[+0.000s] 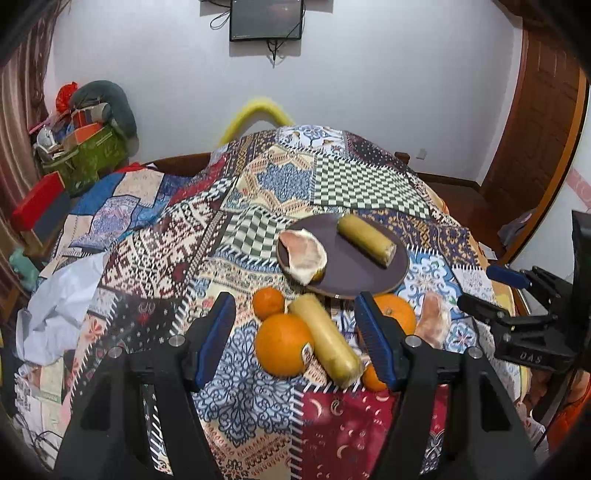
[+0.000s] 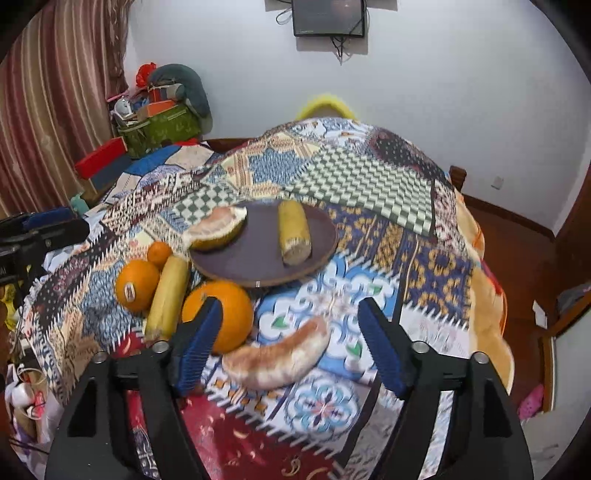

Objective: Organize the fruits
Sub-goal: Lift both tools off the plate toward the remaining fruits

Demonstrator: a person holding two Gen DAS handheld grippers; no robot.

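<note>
Nearest the left wrist camera, the left gripper (image 1: 297, 339) hangs with its blue-padded fingers spread wide and holding nothing. Framed between them on the patchwork cloth (image 1: 155, 258) lie a large orange with a sticker (image 1: 283, 344) and a yellow banana piece (image 1: 328, 339), touching side by side. A small orange (image 1: 373, 378) peeks out just behind the right finger; this one does not show in the right wrist view. Past them sit a small mandarin (image 1: 268, 302) and a second large orange (image 1: 397, 314), the latter partly hidden by the finger. At the right edge of this view the right gripper (image 1: 491, 291) shows from the side, its fingers apart.

The right wrist camera shows the right gripper (image 2: 291, 339) likewise released and empty, with a pomelo segment (image 2: 277, 354) lying on the cloth between its fingers. That same segment is only a sliver in the left view. The second large orange is just left of it, half behind the left finger.

Farther off, the brown plate (image 1: 347, 269) carries a banana piece (image 1: 365, 240) and, overhanging its left rim, a pomelo wedge with rind (image 1: 303, 256). The right view shows the yellow rind under that wedge more clearly.

Beyond the bed a green box of clutter (image 1: 88, 151) stands by the curtain (image 2: 55, 110), and a wall screen (image 1: 266, 18) hangs above
</note>
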